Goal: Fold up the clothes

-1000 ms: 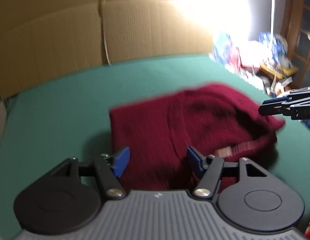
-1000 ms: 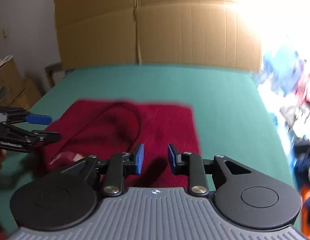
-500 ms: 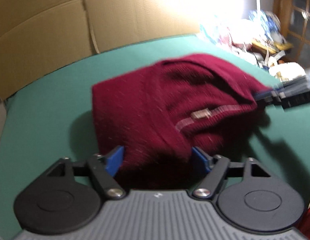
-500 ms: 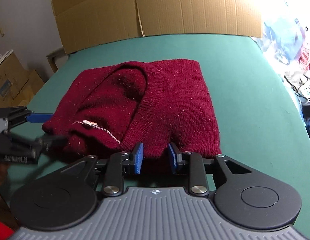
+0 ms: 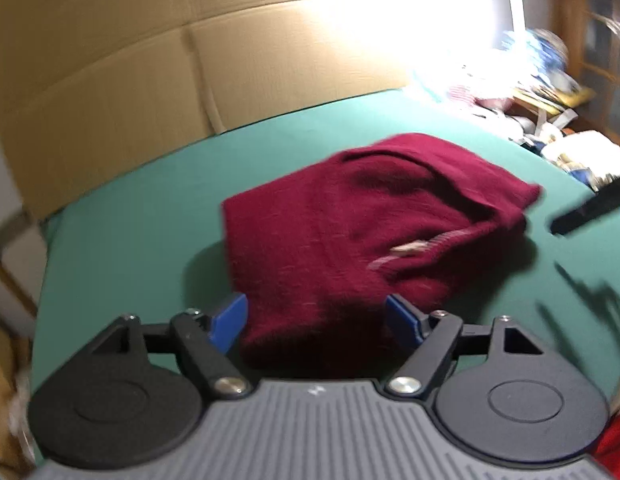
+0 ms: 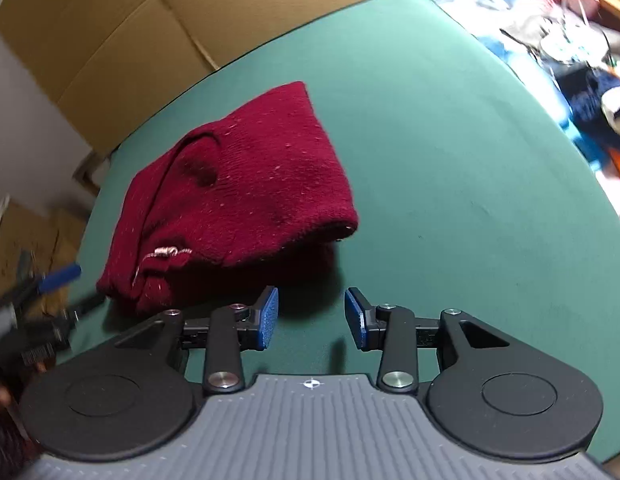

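Observation:
A dark red knitted sweater [image 5: 349, 232] lies folded in a thick bundle on the green table [image 5: 130, 240], with a small pale label [image 5: 409, 246] on its front fold. My left gripper [image 5: 315, 320] is open, its blue pads on either side of the sweater's near edge, holding nothing. In the right wrist view the sweater [image 6: 238, 192] lies ahead and to the left of my right gripper [image 6: 311, 316]. That gripper is open over bare cloth, close to the bundle's near right corner. The other gripper shows blurred at each view's edge: the right gripper [image 5: 589, 208] and the left gripper [image 6: 50, 280].
A tall cardboard sheet [image 5: 130, 100] stands along the table's far edge. Piles of clothes and clutter [image 6: 589, 80] lie beyond the right edge of the table [image 6: 449, 160]. Cardboard boxes [image 6: 26, 240] sit on the floor to the left.
The right gripper has drawn back and swung right, off the sweater's near edge, its fingers a little wider. The left gripper has backed off slightly. The sweater stays folded.

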Tool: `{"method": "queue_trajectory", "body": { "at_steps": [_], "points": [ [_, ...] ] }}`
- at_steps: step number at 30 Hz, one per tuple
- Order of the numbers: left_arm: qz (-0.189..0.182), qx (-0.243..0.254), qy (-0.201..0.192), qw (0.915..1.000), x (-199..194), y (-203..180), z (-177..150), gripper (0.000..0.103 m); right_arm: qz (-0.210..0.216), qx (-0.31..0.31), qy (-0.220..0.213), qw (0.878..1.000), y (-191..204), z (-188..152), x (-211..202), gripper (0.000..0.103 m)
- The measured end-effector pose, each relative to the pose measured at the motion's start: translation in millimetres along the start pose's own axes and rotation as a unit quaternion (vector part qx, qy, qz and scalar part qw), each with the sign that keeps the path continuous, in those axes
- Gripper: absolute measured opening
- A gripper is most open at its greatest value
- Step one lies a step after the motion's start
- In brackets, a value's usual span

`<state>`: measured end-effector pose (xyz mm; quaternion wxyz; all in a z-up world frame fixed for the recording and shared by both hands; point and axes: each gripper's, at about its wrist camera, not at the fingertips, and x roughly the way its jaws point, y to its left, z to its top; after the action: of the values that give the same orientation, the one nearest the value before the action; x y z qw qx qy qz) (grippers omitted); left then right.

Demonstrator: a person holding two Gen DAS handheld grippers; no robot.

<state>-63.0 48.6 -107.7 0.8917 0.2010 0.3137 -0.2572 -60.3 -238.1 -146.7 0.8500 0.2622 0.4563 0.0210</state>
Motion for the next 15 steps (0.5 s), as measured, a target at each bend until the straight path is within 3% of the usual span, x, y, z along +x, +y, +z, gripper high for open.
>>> {"method": "queue_trajectory", "body": {
  "at_steps": [5, 7, 11, 15],
  "points": [
    [0.007, 0.044, 0.002, 0.999, 6.4, -14.0, 1.4, 0.078, 0.009, 0.056, 0.019, 0.998, 3.4, 2.9, 10.1, 0.041],
    [0.02, 0.06, 0.018, 0.9979, 19.8, -14.5, -2.2, 0.078, 0.011, 0.093, 0.025, 0.995, 2.0, 6.1, 16.2, 0.049],
    [0.026, 0.055, 0.032, 0.9976, 33.5, -9.6, -7.9, 0.079, 0.018, 0.149, 0.037, 0.988, -0.7, 11.4, 26.6, 0.054],
    [0.034, 0.077, 0.035, 0.9959, 39.6, -20.0, -12.8, 0.083, 0.006, 0.161, 0.016, 0.987, 5.7, 12.6, 28.8, 0.054]
  ]
}}
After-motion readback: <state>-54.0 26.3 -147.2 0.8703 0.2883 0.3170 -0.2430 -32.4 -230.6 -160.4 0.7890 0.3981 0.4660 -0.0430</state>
